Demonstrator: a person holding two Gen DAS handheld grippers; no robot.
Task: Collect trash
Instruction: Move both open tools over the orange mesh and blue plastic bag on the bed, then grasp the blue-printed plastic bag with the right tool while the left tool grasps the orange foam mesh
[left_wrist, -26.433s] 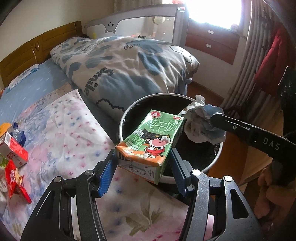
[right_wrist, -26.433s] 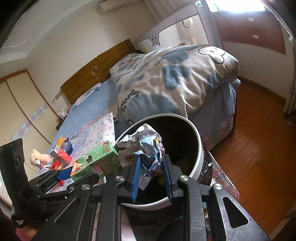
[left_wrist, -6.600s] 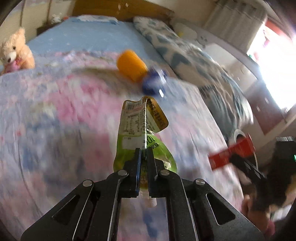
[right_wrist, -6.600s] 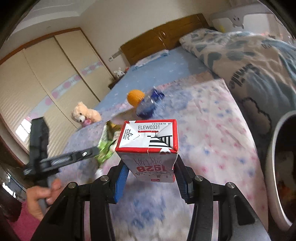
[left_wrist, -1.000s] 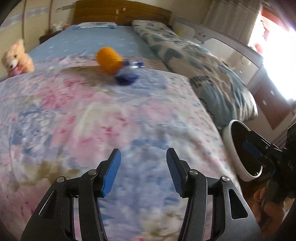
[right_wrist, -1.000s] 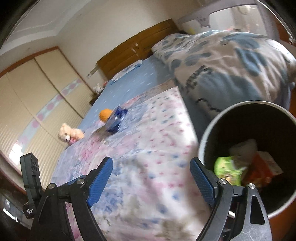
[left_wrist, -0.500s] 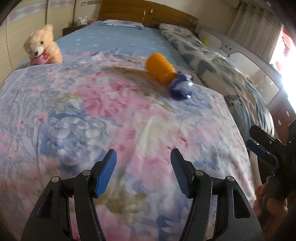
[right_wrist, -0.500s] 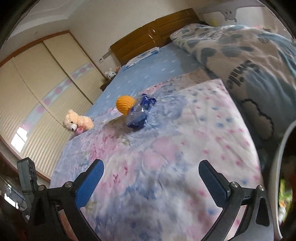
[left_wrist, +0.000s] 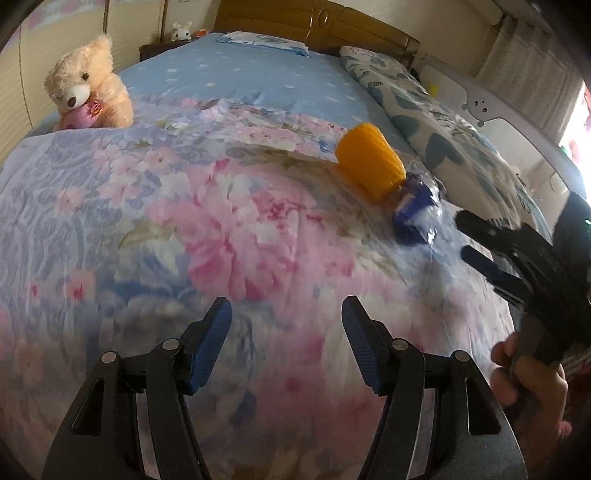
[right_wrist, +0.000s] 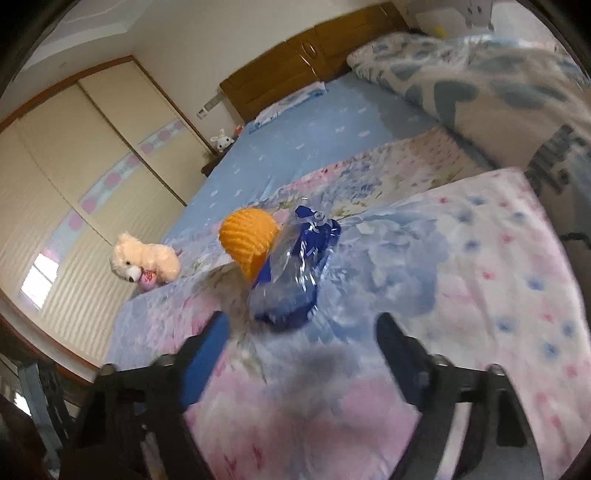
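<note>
left gripper (left_wrist: 286, 325): jaws spread wide, nothing between the blue pads (left_wrist: 210, 332), hovering over the floral quilt (left_wrist: 229, 236)
right gripper (right_wrist: 301, 343): jaws wide apart, holding nothing, blurred; pointed at the bottle, which sits just past the fingertips, not touching; also seen at right edge of left wrist view (left_wrist: 491, 251) with the person's hand (left_wrist: 532, 380) on its handle
crushed plastic bottle (right_wrist: 291, 273): clear with blue label, lying on its side on the quilt; in left view (left_wrist: 415, 212) far right of the left gripper, near the right gripper's tips
orange ribbed cup (right_wrist: 251, 243): lying on its side, touching the bottle's far-left end; in left view (left_wrist: 369, 166) up-right of the left gripper, well apart from it
floral quilt: pink and blue print, spread over the bed's near half
blue sheet (left_wrist: 258, 77): beyond the quilt, running to the wooden headboard (right_wrist: 306, 70)
teddy bear (left_wrist: 88, 88): cream, at quilt's far-left edge, holding something pink
patterned duvet (right_wrist: 491, 74): heaped along right side of bed
wardrobe (right_wrist: 74, 155): cream sliding doors, left of the bed
</note>
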